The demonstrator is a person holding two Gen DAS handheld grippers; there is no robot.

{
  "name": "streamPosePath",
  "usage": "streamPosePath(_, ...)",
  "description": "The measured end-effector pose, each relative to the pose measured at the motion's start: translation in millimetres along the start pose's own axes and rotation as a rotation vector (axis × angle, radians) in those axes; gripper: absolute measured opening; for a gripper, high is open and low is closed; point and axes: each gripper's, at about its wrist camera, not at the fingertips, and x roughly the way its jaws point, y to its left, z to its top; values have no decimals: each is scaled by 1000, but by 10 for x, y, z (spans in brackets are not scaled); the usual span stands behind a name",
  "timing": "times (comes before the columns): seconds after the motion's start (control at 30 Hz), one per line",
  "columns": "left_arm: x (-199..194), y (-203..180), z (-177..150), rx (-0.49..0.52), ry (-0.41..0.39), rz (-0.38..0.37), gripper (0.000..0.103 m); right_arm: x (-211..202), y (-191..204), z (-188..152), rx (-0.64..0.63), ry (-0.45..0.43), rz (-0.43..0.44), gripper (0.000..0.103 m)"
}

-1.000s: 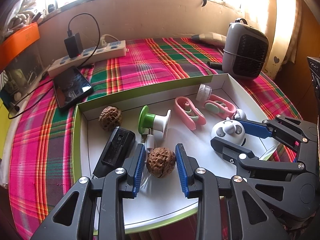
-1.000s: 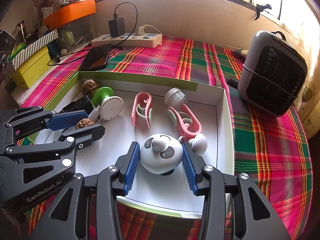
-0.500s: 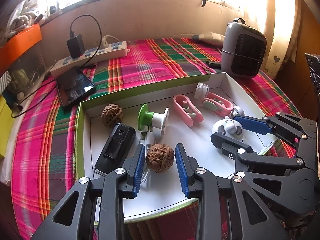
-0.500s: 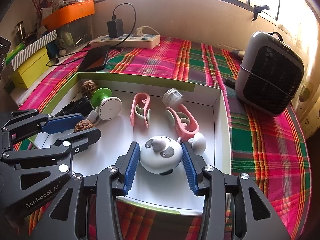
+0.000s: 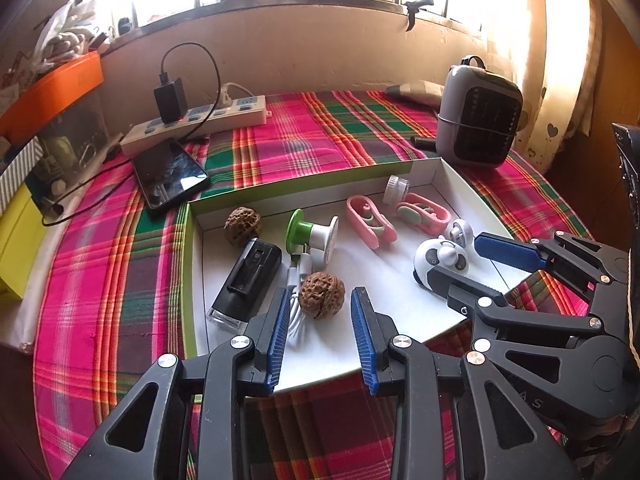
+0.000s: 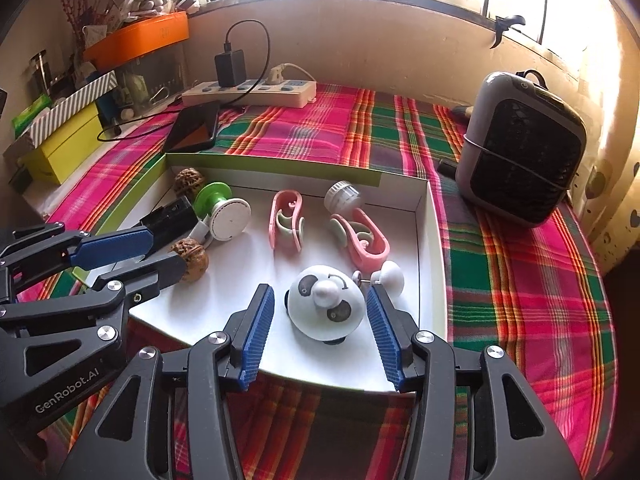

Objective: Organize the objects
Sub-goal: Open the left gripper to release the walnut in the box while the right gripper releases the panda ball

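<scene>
A white shallow box [image 5: 400,292] with a green rim lies on the plaid cloth and holds small objects. My left gripper [image 5: 320,304] is open, its blue pads either side of a brown walnut [image 5: 321,295] without touching it. My right gripper [image 6: 320,308] is open around a white panda toy [image 6: 326,308], also apart from it. The box also holds a second walnut [image 5: 243,226], a black device [image 5: 250,276], a green-and-white spool [image 5: 312,236], two pink clips [image 5: 370,222] and a white cap [image 5: 396,190].
A phone [image 5: 170,174] and a power strip [image 5: 196,124] with a charger lie behind the box on the left. A grey heater [image 5: 478,112] stands at the back right. An orange-lidded container [image 6: 136,40] and a yellow box [image 6: 60,148] sit at the far left.
Both grippers have drawn back and up from the box, so the walnut and panda sit farther forward between the fingers. Both stay open.
</scene>
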Motion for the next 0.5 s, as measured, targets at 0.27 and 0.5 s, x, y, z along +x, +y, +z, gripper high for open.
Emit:
streamPosePath(0.27,-258,-25,-141,-27,-23,6,29,-277,15,-102,38,-29,1,50)
streamPosePath(0.5,-396,-63,-329,-34,-19,23,29,-448,81,-274,58,-36,15,50)
